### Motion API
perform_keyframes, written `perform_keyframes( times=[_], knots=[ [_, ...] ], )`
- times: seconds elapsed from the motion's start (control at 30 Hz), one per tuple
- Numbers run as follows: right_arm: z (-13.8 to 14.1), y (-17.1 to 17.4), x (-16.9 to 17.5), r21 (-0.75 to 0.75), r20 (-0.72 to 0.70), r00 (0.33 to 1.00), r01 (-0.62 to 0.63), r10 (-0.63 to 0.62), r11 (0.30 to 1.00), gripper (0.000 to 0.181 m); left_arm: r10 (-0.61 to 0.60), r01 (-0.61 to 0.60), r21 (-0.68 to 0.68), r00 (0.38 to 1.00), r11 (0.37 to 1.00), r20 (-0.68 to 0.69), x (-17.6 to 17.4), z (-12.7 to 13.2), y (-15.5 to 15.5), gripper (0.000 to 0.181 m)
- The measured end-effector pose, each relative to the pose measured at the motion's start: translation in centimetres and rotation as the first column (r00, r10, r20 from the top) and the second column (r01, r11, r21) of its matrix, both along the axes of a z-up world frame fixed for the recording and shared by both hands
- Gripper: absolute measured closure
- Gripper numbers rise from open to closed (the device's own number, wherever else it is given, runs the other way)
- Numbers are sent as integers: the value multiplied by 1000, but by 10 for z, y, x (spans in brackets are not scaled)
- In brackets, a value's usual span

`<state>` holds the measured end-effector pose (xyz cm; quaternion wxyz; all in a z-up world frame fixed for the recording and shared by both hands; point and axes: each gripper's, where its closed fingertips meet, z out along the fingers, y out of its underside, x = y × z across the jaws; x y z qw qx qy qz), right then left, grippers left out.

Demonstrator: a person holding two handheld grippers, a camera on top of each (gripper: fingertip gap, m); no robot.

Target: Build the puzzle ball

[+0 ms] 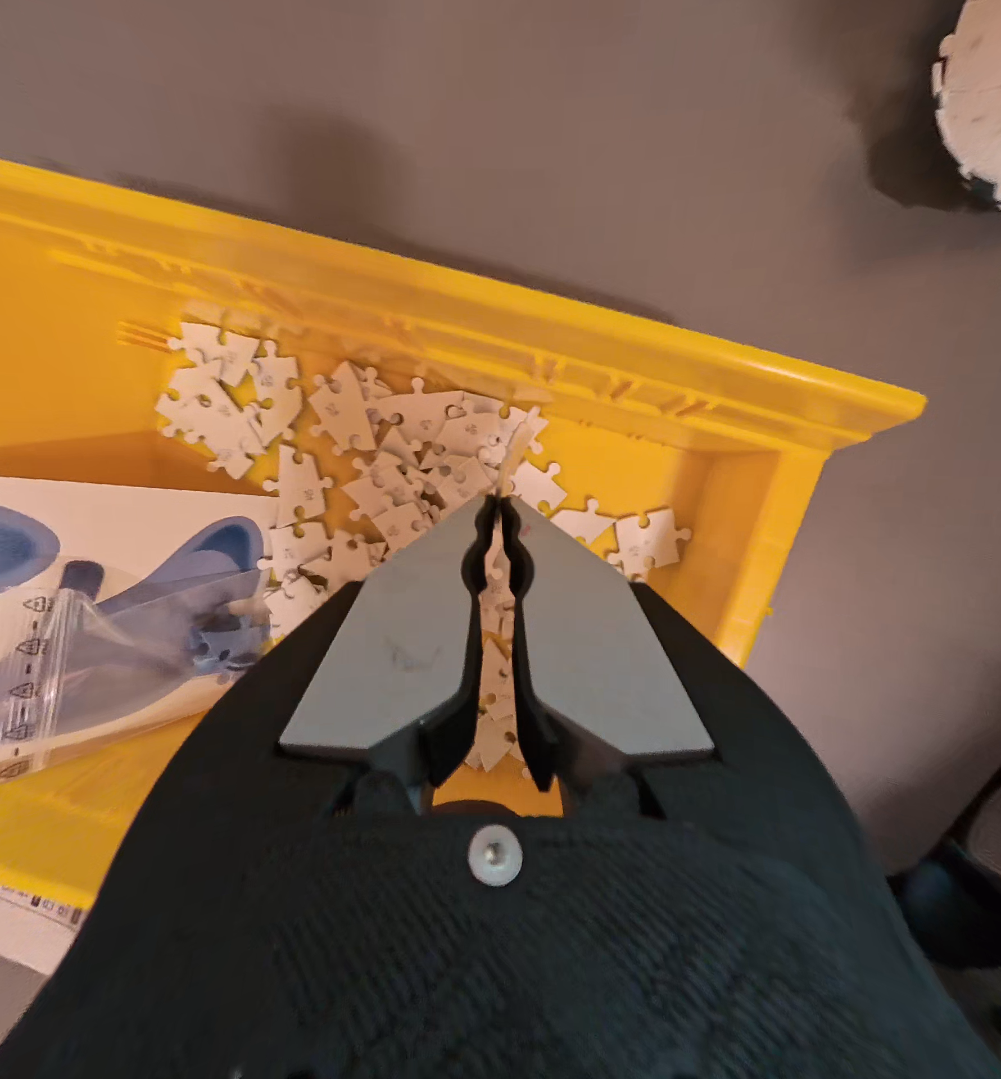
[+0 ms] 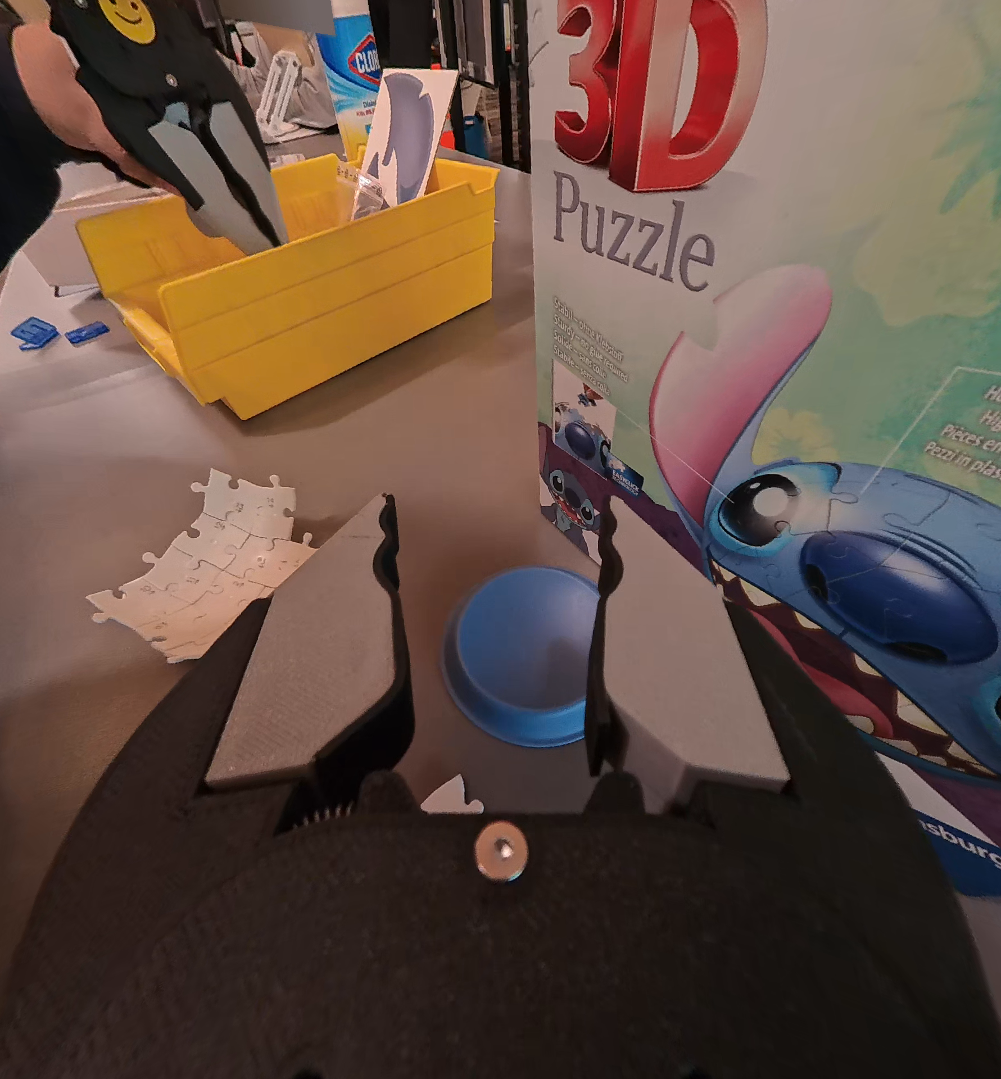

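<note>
Left wrist view: the left gripper (image 1: pixel 499 503) is down in the yellow plastic bin (image 1: pixel 603 373), its grey fingers nearly together and pinching a thin white piece (image 1: pixel 512 461) edge-on at the tips. Below it lies a heap of loose pieces (image 1: pixel 369 444), flat, pale and knobbed, beside a card (image 1: pixel 106 525) printed with blue shapes and a clear bag (image 1: pixel 36 671). A curved white assembly (image 1: pixel 988 105) sits on the grey table (image 1: pixel 544 146) at top right. Right wrist view: the right gripper (image 2: pixel 498 508) hovers wide open, holding nothing, over the table. Between its fingers sits a smooth blue round stand (image 2: pixel 515 648). To the left lies the assembly (image 2: pixel 206 560), a curved strip of joined white pieces. The glossy box (image 2: pixel 807 350) stands upright on the right.
</note>
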<state>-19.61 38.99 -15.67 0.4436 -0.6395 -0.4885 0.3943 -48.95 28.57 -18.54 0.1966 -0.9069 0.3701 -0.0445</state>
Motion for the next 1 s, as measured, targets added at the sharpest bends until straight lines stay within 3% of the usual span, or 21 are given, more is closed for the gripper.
perform_keyframes(
  times=[0.13, 0.37, 0.47, 0.7, 0.9, 1.0],
  knots=[
    [3, 0, 1, 2, -7, 1000, 2, -2, 1000, 116, -3, 4, 33, 1000, 999, -1, 5, 9, 9, 181],
    [6, -2, 1, 9, -15, 1000, 2, -2, 1000, 116, -48, 41, 201, 998, 979, 33, 45, 74, 42, 181],
    [6, -2, 1, 8, -13, 1000, 0, 0, 1000, 116, -95, 84, 229, 995, 970, 41, 65, 86, 53, 181],
    [6, -3, 0, 12, -14, 1000, 0, 0, 1000, 116, -223, 200, 148, 961, 969, 161, 125, 78, 48, 181],
    [3, -4, -2, 9, -3, 1000, -2, 2, 1000, 116, -139, 125, 87, 975, 988, 172, 133, 37, 60, 181],
    [3, -3, -1, 9, -5, 1000, 4, -4, 1000, 116, -107, 96, 56, 956, 994, 273, 133, 36, 53, 165]
  ],
)
